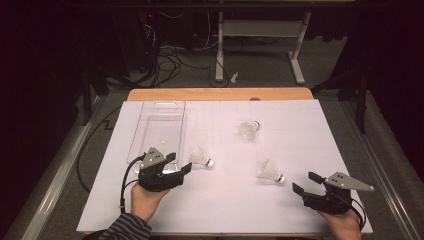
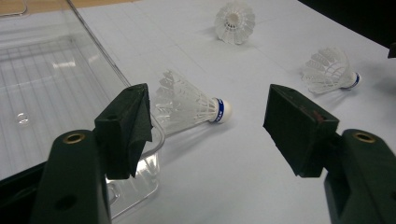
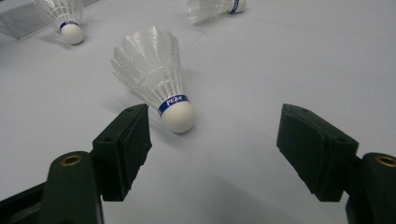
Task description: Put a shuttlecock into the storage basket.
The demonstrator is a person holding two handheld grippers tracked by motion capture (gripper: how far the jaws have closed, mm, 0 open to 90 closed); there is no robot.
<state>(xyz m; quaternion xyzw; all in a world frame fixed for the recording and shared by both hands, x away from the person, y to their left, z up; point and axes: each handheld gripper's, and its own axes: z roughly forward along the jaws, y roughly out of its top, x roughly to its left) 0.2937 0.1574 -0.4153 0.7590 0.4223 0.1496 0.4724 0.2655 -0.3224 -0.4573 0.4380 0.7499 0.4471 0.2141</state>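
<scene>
Both tools rest low on the white tabletop [image 1: 225,200] in the high view: left tool [image 1: 184,168] gaping and empty, a shuttlecock [image 1: 201,157] just at its 2 o'clock beside the clear tray [image 1: 159,131]; right tool [image 1: 306,183] equally wide and empty, a second shuttlecock [image 1: 270,171] at its 10 o'clock.

Left gripper view: shuttlecock [image 2: 189,103] lies between the parted jaws, untouched.

Right gripper view: second shuttlecock [image 3: 156,77] lies near the left jaw.

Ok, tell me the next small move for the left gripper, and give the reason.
Probably ease the left gripper forward so its open jaws straddle the nearest shuttlecock, then close. That shuttlecock lies on its side just ahead, beside the clear tray, and nothing is held yet.
</scene>
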